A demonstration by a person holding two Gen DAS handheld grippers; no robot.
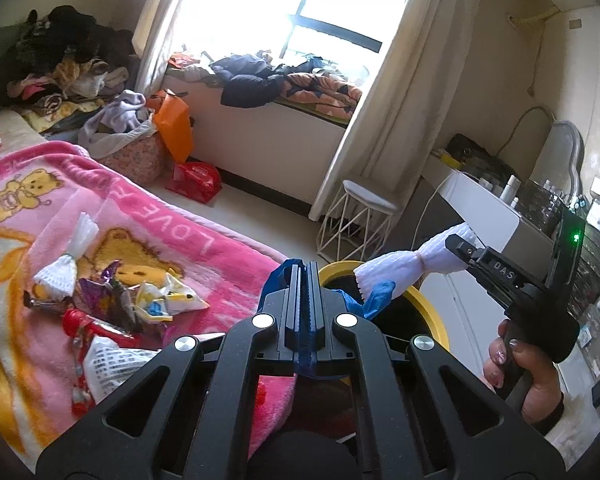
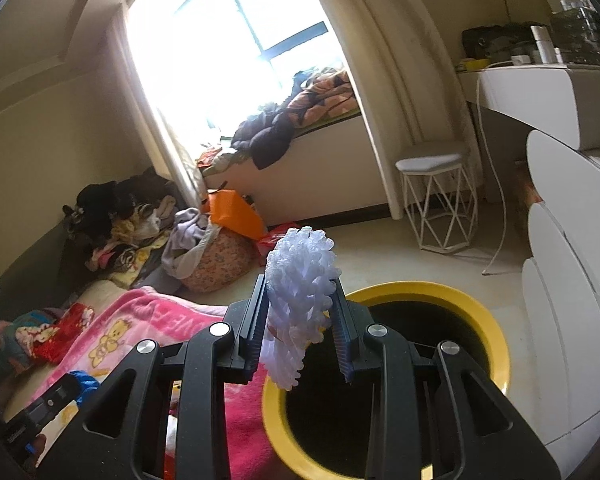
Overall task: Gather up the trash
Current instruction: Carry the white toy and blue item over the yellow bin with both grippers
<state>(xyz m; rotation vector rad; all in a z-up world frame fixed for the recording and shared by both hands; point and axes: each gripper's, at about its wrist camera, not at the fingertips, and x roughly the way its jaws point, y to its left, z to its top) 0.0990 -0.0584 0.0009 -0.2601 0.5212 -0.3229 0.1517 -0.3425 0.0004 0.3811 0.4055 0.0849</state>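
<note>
My left gripper point(image 1: 305, 266) is shut on a thin blue scrap point(image 1: 374, 298), which hangs out on both sides of the closed jaws over the yellow-rimmed bin point(image 1: 430, 308). At the right of the left wrist view a hand holds my right gripper point(image 1: 458, 246), shut on a white foam net sleeve point(image 1: 400, 270) above the bin. In the right wrist view the foam net point(image 2: 296, 312) fills the gap of the right gripper point(image 2: 299, 280), above the near edge of the bin point(image 2: 496, 340). More trash point(image 1: 112, 304) lies on the pink blanket point(image 1: 188, 240): another foam net, wrappers and red packaging.
The bin stands on the floor between the bed edge and a white cabinet point(image 2: 572, 300). A white wire stool point(image 2: 440, 204) is beyond it by the curtain. A laundry basket point(image 1: 134, 152), an orange bag point(image 1: 174, 124) and a red bag point(image 1: 196, 180) sit by the window bench.
</note>
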